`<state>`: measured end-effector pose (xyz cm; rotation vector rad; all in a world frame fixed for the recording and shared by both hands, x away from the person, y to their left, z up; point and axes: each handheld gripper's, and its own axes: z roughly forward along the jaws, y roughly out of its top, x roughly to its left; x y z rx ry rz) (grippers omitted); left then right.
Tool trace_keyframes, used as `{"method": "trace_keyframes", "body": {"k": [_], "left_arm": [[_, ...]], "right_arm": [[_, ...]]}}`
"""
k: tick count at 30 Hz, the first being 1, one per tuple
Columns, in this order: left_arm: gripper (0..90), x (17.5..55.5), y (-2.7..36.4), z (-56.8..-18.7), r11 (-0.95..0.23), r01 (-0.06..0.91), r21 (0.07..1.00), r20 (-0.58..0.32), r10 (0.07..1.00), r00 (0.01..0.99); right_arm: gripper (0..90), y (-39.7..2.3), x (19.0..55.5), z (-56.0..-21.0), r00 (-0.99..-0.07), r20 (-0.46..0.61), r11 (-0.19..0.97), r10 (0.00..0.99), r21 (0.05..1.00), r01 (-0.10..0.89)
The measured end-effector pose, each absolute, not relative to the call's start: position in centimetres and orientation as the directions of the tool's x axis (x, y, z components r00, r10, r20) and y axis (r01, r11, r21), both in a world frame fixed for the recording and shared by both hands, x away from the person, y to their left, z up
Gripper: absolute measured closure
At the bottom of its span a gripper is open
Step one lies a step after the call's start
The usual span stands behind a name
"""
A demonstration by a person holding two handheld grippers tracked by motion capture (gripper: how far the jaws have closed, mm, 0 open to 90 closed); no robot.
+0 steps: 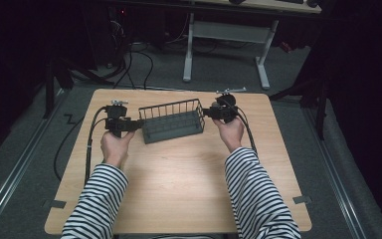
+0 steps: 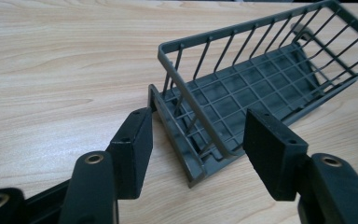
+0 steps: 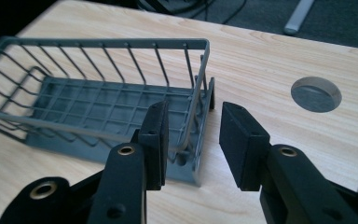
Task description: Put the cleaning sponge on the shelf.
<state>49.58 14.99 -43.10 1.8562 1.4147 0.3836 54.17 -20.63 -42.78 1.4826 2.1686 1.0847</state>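
Observation:
A dark grey wire basket (image 1: 171, 122) stands empty on the wooden table (image 1: 179, 174), lying crosswise at the far half. My left gripper (image 1: 138, 125) is at its left end. In the left gripper view the left gripper (image 2: 199, 116) is open and straddles that end wall of the basket (image 2: 261, 79), with clear gaps beside the pads. My right gripper (image 1: 206, 112) is at the basket's right end. In the right gripper view the right gripper (image 3: 196, 109) is open, one pad inside the basket (image 3: 98, 102) and one outside its end wall, the outer pad apart from it.
A round cable hole (image 3: 316, 93) is cut in the tabletop beyond the basket's right end. Behind the table stand the white legs of a desk (image 1: 189, 50), with cables on the floor. Striped sleeves reach in from the near edge.

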Motion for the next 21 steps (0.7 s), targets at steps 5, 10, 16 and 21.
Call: {"method": "trace_keyframes", "body": {"k": [5, 10, 16, 21], "left_arm": [[45.1, 49.7, 14.4, -43.3, -0.102, 0.673, 0.733, -0.203, 0.911, 0.36], [51.8, 50.2, 14.2, -43.9, -0.097, 0.686, 0.721, -0.211, 0.912, 0.351], [61.9, 50.4, 13.9, -44.3, -0.097, 0.693, 0.714, -0.228, 0.904, 0.361], [68.8, 50.2, 13.9, -44.2, -0.104, 0.706, 0.7, -0.239, 0.898, 0.369]], "right_arm": [[63.5, -19.7, 55.2, -43.2, -0.406, 0.16, 0.187, 0.9, 0.699, 0.69], [66.6, -19.5, 55.5, -43.6, -0.405, 0.16, 0.196, 0.9, 0.683, 0.704], [72.1, -19.3, 55.8, -44.0, -0.416, 0.176, 0.199, 0.892, 0.674, 0.712], [78.1, -19.3, 55.8, -44.0, -0.434, 0.177, 0.214, 0.884, 0.671, 0.71]]}}
